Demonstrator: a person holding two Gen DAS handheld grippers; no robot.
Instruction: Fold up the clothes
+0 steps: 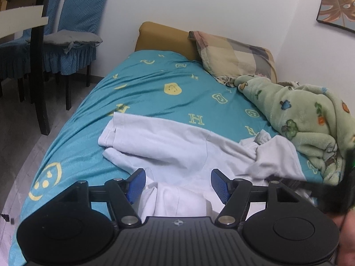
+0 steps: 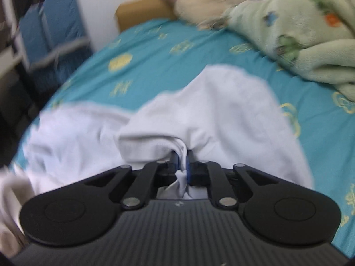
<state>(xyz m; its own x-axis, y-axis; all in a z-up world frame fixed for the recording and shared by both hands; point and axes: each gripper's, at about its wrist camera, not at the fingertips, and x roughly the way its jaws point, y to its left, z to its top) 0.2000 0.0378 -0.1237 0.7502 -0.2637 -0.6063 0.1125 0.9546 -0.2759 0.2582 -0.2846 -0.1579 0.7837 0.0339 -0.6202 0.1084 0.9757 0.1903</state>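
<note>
Left gripper (image 1: pixel 178 184): jaws spread wide, blue pads (image 1: pixel 138 185) apart, nothing clamped; positioned over near edge of pale garment (image 1: pixel 177 150). White fabric bunched directly between and below the pads, contact not determinable.

Left wrist view, left to right:
- Blue-covered chairs (image 1: pixel 73 22) on floor beside bed; grey cushion (image 1: pixel 73 38) on nearest seat.
- Teal bedsheet (image 1: pixel 142 88) with yellow letters and faces, covering bed.
- Pale garment spread across middle of sheet, hemmed end at left, crumpled toward right.
- Mustard headboard (image 1: pixel 159 37) against wall; checked pillow (image 1: pixel 235 55) leaning on it.
- Green fleece blanket (image 1: pixel 299 115) heaped at right, touching garment's crumpled end.
- Framed leaf picture (image 1: pixel 337 2) on wall, upper right.

Right gripper (image 2: pixel 182 163): jaws closed tight on a pinched fold of pale garment (image 2: pixel 221 110); cloth drawn up into a ridge at the pads and protruding behind them. Right wrist view blurred. Remainder of garment draped over teal bedsheet (image 2: pixel 155 51), green fleece blanket (image 2: pixel 310 33) at upper right.
</note>
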